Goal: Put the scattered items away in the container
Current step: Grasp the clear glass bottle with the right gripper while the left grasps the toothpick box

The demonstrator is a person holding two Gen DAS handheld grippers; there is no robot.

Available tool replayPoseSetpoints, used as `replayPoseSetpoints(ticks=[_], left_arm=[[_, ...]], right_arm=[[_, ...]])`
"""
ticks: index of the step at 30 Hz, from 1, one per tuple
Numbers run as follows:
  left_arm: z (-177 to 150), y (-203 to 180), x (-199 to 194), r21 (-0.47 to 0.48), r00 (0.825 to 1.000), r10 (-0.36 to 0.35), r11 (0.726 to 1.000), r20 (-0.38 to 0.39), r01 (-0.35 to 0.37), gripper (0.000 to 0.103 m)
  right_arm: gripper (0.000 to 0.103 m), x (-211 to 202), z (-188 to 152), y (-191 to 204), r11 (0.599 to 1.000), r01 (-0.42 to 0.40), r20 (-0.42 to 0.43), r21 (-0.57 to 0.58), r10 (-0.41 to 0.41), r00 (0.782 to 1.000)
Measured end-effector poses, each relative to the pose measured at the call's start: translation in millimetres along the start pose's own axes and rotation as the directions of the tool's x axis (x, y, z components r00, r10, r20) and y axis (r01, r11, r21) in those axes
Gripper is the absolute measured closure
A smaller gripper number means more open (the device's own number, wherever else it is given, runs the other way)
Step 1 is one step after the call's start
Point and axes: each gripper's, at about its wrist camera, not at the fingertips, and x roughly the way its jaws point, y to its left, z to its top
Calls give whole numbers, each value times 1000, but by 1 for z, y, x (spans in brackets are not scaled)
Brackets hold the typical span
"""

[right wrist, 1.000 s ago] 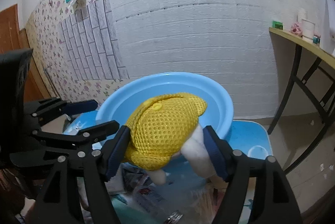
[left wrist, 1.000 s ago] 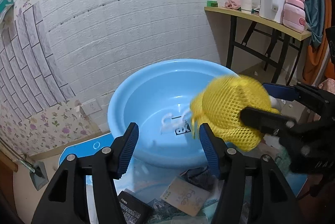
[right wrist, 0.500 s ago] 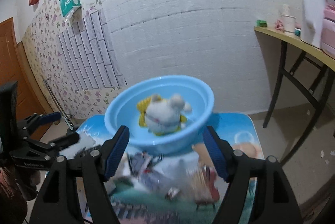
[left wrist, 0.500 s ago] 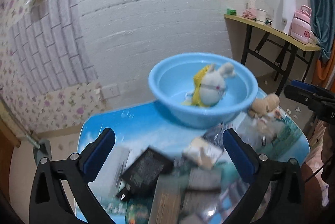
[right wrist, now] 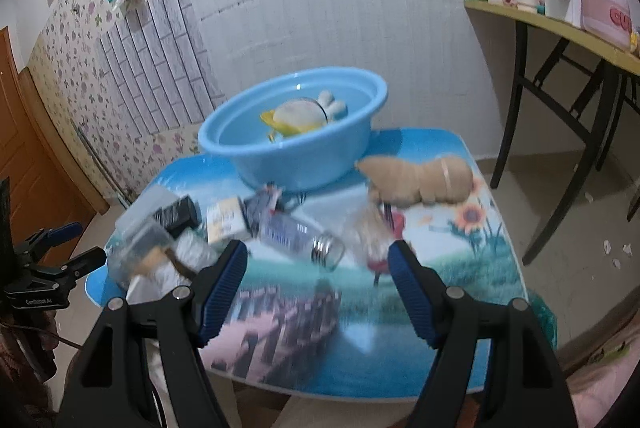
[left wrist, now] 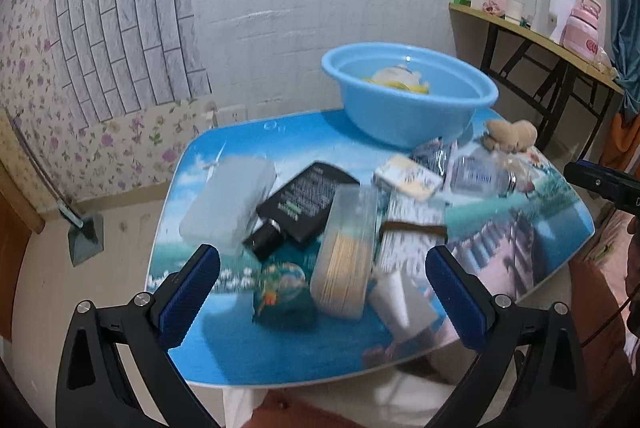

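The blue basin [left wrist: 408, 116] stands at the far side of the picture-printed table [left wrist: 516, 228], and a white plush toy in yellow mesh [left wrist: 396, 80] lies inside it. My left gripper [left wrist: 322, 260] hangs open and wide over the near clutter: a frosted box [left wrist: 228, 204], a black bottle [left wrist: 304, 202], a clear box of sticks [left wrist: 348, 252] and a green packet [left wrist: 286, 292]. My right gripper [right wrist: 318, 256] is open and empty, short of a clear bottle [right wrist: 296, 232]. A tan plush [right wrist: 420, 178] lies beside the basin [right wrist: 292, 152].
A small yellow-white box [left wrist: 408, 176], a banded pack [left wrist: 412, 224] and a white tube [left wrist: 394, 296] also lie on the table. A side desk [right wrist: 560, 28] with a pink jug and a white kettle stands to the right. Brick-pattern wall lies behind the basin.
The yellow-mesh plush, held over the basin a second ago, now lies in it. Both grippers have drawn back toward the table's near edge, and the left jaws have spread wider.
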Motion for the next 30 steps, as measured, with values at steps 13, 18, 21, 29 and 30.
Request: replayPoseSetpoints(ticks=[13, 18, 21, 29, 30], left_arm=[[0, 8, 13, -4, 1000, 22, 1000, -16, -22, 0], [2, 11, 24, -19, 999, 6, 1000, -33, -7, 0], [5, 9, 31, -18, 999, 1, 1000, -41, -2, 0], [10, 11, 45, -13, 999, -13, 1000, -49, 13, 0], [10, 11, 46, -13, 999, -16, 1000, -50, 15, 0]], right_arm=[[29, 8, -10, -3, 1000, 14, -48, 22, -13, 999], [29, 18, -10, -2, 999, 28, -68, 15, -27, 997], [29, 23, -10, -1, 999, 35, -79, 9, -34, 996], [31, 42, -8, 8, 998, 53, -105, -44, -57, 993], [31, 46, -7, 9, 998, 45, -114, -37, -49, 992]])
